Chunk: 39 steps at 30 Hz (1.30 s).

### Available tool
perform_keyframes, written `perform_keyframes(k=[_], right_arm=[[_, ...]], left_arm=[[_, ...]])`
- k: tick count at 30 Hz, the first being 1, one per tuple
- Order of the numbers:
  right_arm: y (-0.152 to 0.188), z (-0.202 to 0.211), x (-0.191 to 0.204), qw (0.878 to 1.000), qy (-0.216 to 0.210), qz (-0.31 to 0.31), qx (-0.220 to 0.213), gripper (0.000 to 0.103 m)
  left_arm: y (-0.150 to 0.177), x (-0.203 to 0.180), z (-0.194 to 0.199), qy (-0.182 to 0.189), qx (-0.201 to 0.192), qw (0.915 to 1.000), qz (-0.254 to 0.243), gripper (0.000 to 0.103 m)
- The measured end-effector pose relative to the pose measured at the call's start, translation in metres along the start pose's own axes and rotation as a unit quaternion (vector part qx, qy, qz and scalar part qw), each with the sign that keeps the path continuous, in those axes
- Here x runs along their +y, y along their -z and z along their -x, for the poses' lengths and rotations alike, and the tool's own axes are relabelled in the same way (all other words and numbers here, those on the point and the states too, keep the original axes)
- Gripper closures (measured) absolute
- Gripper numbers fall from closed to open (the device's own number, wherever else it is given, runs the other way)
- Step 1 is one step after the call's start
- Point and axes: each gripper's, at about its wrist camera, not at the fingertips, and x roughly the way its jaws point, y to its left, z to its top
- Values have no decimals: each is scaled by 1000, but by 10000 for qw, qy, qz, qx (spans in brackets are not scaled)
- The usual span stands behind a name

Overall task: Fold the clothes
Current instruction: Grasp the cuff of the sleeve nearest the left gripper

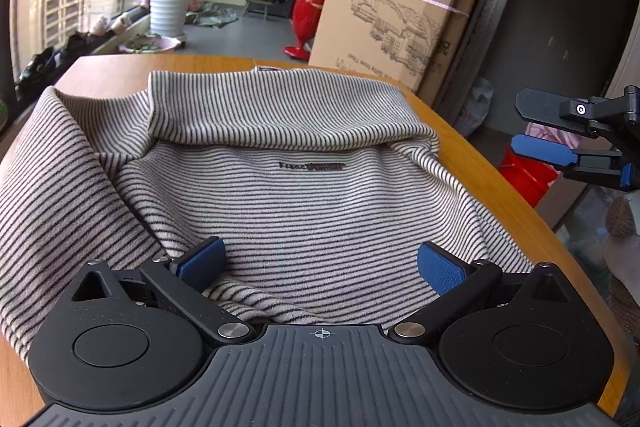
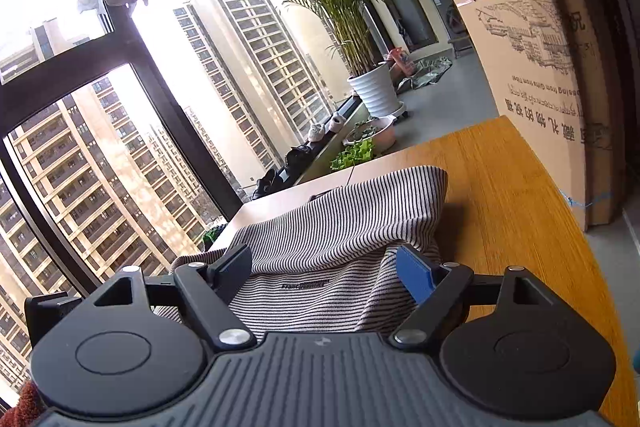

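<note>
A striped grey-and-white shirt [image 1: 300, 195] lies rumpled on the wooden table [image 1: 480, 163], its far part folded back over the middle above a small dark printed logo. My left gripper [image 1: 320, 263] hovers over the shirt's near edge, open, its blue pads wide apart with cloth lying under them but not pinched. My right gripper [image 1: 516, 125] hangs in the air beyond the table's right edge, open and holding nothing. In the right wrist view that gripper [image 2: 324, 269] looks across the shirt [image 2: 340, 219] from the side, the table [image 2: 520, 187] running on to the right.
A tall cardboard box [image 1: 392, 19] with a plush toy on top stands just behind the table. A potted palm [image 1: 168, 7] and a red stool [image 1: 306, 19] stand on the floor beyond. A red bucket [image 1: 524, 179] sits beside the table's right edge. Large windows [image 2: 120, 147] line one side.
</note>
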Motion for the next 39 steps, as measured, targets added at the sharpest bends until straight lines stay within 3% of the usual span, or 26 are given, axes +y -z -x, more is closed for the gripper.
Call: perform_keyframes(k=[3,7,10,11,13,16,19,22,27,29,30,31,35,37,39], right_arm=[[21,-2,-12,10000,-20,-42,8,20],[31,10,-16,9983,-539,108,-166,6],[30,24,-25,9918,-1181,-53,-484,2],[29,25,-30,9899,-1304,-200,-517,2],[27,28,-41,9852,-1536,-496,-572,2],[26,32,-53,9816,-1626,-781,-619,1],[29,34,-55,9791,-1725,-868,-643,1],[31,35,-52,9801,-1710,-791,-632,1],[34,35,-47,9803,-1733,-711,-622,0],[33,35,-46,9804,-1728,-712,-631,0],[34,35,-47,9806,-1712,-723,-628,0],[34,35,-47,9808,-1693,-734,-626,0],[34,37,-49,9805,-1679,-763,-676,0],[34,38,-50,9793,-1738,-806,-654,0],[35,36,-51,9791,-1757,-847,-584,0]], left_arm=[[2,-7,8,-400,-129,9991,-72,0],[2,-8,55,-1164,-810,9897,-196,0],[9,-10,96,-2138,-1116,9666,-868,3],[14,-11,104,-2400,-1051,9587,-1109,6],[24,-13,119,-2897,-867,9398,-1590,40],[38,-19,124,-2931,-439,9327,-2054,39],[44,-34,114,-2713,-259,9310,-2426,28],[45,-49,93,-2591,-90,9254,-2764,28],[43,-43,49,-2952,427,9086,-2923,32],[32,-34,39,-3019,633,9113,-2729,61],[25,-30,37,-2986,711,9170,-2548,88],[16,-25,36,-2943,745,9232,-2358,96],[-41,-5,59,-2958,247,9445,-1406,97],[-76,5,79,-3104,-242,9454,-966,97],[-112,14,101,-3292,-756,9395,-567,97]])
